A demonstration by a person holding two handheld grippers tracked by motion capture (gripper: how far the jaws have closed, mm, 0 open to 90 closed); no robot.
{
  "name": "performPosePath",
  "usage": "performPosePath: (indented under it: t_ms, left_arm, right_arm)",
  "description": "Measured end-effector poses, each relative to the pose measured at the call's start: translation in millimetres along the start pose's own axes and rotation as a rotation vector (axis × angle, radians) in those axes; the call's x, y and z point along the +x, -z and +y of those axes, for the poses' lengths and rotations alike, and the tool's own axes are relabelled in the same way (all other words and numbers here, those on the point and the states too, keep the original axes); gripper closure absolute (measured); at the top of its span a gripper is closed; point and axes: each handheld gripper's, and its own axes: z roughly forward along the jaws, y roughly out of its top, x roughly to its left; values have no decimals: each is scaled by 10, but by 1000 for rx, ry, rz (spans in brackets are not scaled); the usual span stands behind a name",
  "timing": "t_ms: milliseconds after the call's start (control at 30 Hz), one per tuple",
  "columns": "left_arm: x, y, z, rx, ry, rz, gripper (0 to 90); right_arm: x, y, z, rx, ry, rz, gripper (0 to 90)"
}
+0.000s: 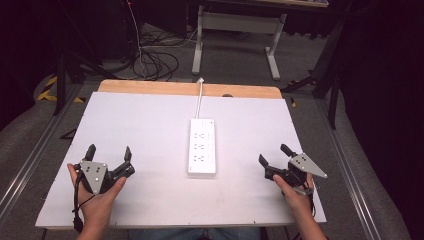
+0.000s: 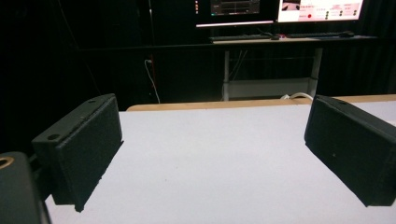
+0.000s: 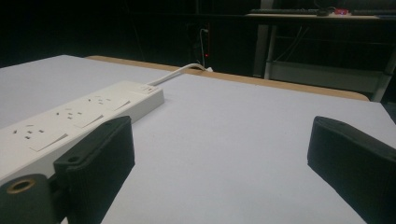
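While both jaws are spread wide with nothing between them, the left hand-held gripper (image 1: 109, 154) and the right hand-held gripper (image 1: 274, 156) are held low over the near part of the desk (image 1: 150, 125), well apart. Between them, farther in, a white power strip (image 1: 202, 146) is laid flat, its cord (image 1: 199, 97) run off the far edge. It is judged rigid, light, smooth-sided plastic, best clamped across its narrow width.
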Motion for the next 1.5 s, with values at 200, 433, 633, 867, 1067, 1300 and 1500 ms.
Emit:
performPosePath:
  t_ms: [200, 433, 633, 867, 1067, 1300, 1500]
  left_arm:
    - [5, -3, 1, -1, 1, 1, 50]
    - [-5, -6, 2, -3, -8, -1, 54]
    - [-6, -9, 1, -2, -7, -3, 58]
    - [-13, -14, -2, -3, -6, -6, 60]
    - [-15, -14, -2, -1, -9, -9, 62]
    - [-20, -15, -1, -2, -8, -14, 66]
    - [-25, -15, 0, -2, -8, -18, 70]
  right_arm:
    - [8, -4, 1, -4, 3, -5, 79]
    - [10, 2, 7, -17, 3, -11, 83]
    - [14, 5, 7, -15, 12, -15, 85]
    - [14, 21, 13, -12, 5, -4, 167]
    - [30, 44, 42, -14, 7, 21, 303]
    - [48, 52, 61, 11, -4, 89, 553]
    - [69, 68, 79, 43, -9, 136, 730]
